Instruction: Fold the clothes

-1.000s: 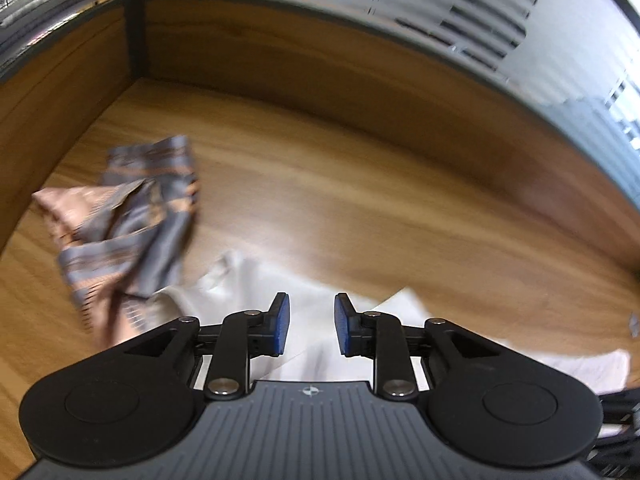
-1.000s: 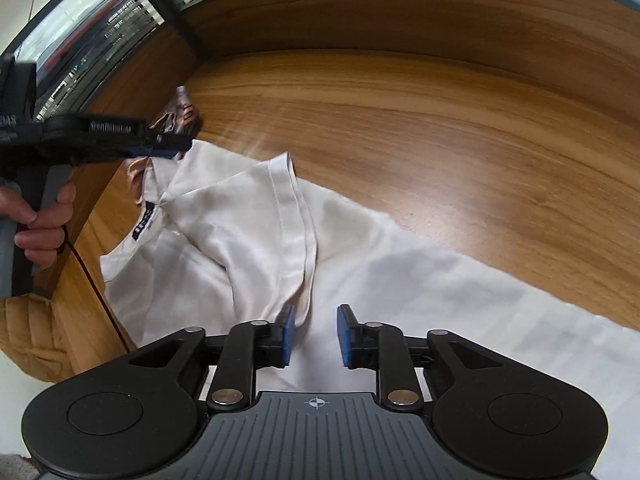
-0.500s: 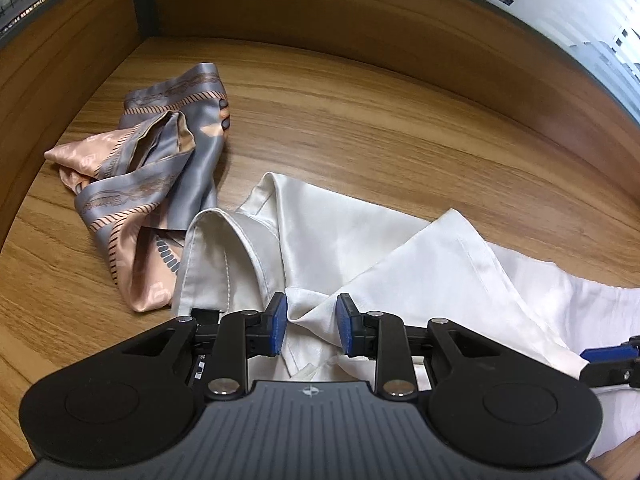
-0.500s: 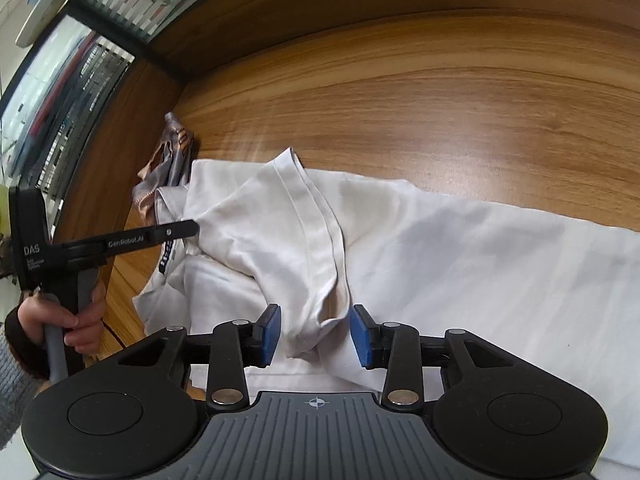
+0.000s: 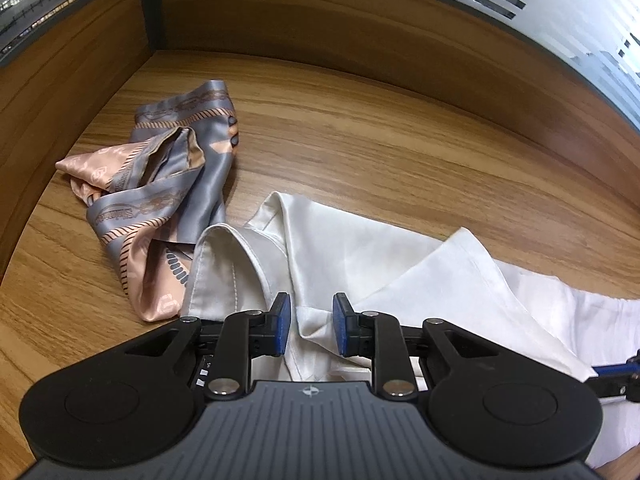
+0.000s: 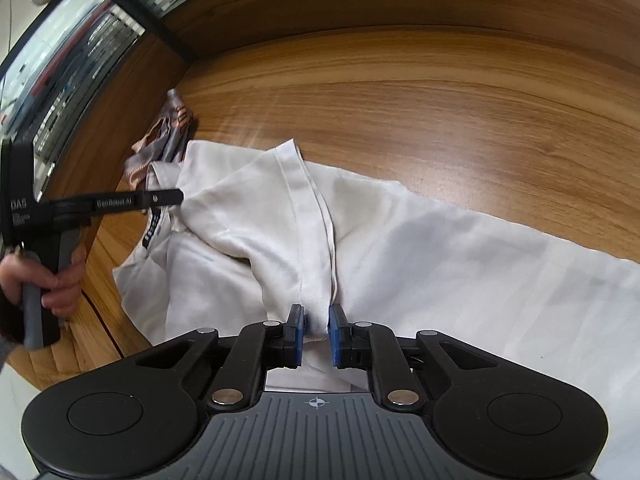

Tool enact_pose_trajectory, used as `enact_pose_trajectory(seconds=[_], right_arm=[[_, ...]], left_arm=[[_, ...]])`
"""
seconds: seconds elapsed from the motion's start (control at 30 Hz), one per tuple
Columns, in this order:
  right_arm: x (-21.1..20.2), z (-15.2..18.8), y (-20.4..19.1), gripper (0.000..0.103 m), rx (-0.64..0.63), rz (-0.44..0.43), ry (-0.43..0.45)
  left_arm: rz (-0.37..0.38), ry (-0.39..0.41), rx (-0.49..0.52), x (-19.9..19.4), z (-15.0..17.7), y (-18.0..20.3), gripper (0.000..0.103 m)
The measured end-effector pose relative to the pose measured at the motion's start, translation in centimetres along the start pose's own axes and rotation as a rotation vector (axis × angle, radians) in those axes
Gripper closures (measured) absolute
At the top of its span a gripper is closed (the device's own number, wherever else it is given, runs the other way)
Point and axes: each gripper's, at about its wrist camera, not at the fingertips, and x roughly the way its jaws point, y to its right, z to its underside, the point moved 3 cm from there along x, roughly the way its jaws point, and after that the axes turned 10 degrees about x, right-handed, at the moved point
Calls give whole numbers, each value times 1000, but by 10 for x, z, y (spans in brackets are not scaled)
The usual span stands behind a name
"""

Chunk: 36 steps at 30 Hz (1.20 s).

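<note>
White shirt (image 6: 420, 248), satiny w/ a soft sheen, lies crumpled and spread across the wood-grain tabletop (image 5: 380, 152); stitched collar (image 5: 224, 264) stands rolled at its left end, a sleeve w/ a double-stitched hem (image 6: 316, 200) is folded over the body. Just beside the collar, touching it, sits a bunched silky scarf (image 5: 160, 184), grey and peach w/ rope and chain print. Right gripper (image 6: 316, 330) has just been closing; its jaws now stand narrow, blue pads pinching a ridge of sleeve fabric at the hem. Left gripper (image 5: 308, 324) has eased in slightly; a fold of white cloth near the collar sits between its blue pads (image 5: 282, 322), but gaps show either side, so no clamp. In the right wrist view the person's hand (image 6: 60, 280) grips the left tool's grey handle, sleeve cut off at the frame edge. Dark neck label (image 6: 154, 230) is too small to read. Shirt's lower part runs out of frame at right in both views; gripper bodies hide the cloth nearest the cameras. Low wood walls w/ frosted striped glass rim the tabletop.
</note>
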Motion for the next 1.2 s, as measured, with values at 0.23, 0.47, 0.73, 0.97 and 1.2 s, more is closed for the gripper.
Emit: enact_pose_trajectory(seconds=[0.23, 0.47, 0.73, 0.97, 1.2], right_arm=[[-4, 0, -1, 87, -13, -3, 16], [-4, 1, 2, 85, -19, 7, 22], [-3, 2, 0, 85, -39, 18, 21], [0, 1, 0, 85, -45, 27, 15], [4, 0, -1, 85, -42, 31, 12]], left_arm=[[29, 27, -33, -16, 1, -13, 76], [52, 32, -59, -38, 20, -13, 73], [61, 22, -13, -36, 33, -3, 73], [116, 26, 88, -12, 11, 14, 73], [184, -9, 169, 17, -5, 31, 73]])
